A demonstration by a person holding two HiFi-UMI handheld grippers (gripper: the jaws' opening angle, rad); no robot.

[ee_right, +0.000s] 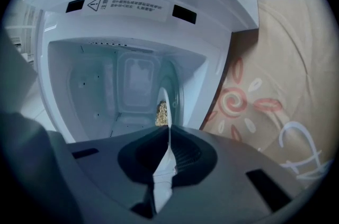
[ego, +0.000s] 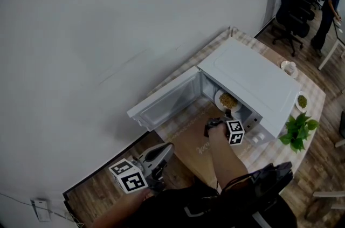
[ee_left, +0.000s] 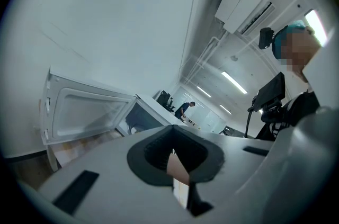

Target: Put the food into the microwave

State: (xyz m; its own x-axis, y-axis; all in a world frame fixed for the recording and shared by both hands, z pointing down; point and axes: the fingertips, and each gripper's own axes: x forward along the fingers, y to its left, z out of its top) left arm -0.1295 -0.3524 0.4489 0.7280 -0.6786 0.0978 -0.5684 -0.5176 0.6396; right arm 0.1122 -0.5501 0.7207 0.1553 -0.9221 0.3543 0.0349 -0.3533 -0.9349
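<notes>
my left gripper (ego: 163,150) hangs low at the left, well apart from the oven, its jaws pressed together on nothing. beyond it the white microwave door (ego: 167,100) stands swung wide open to the left. the boxy white microwave (ego: 253,78) sits on a checked tablecloth (ego: 269,151). my right gripper (ego: 227,114) is clenched on the rim of a round white plate (ego: 220,98) of yellowish grainy food (ego: 228,101), which is partly inside the cavity mouth. a leafy green plant (ego: 296,132) stands further right.
</notes>
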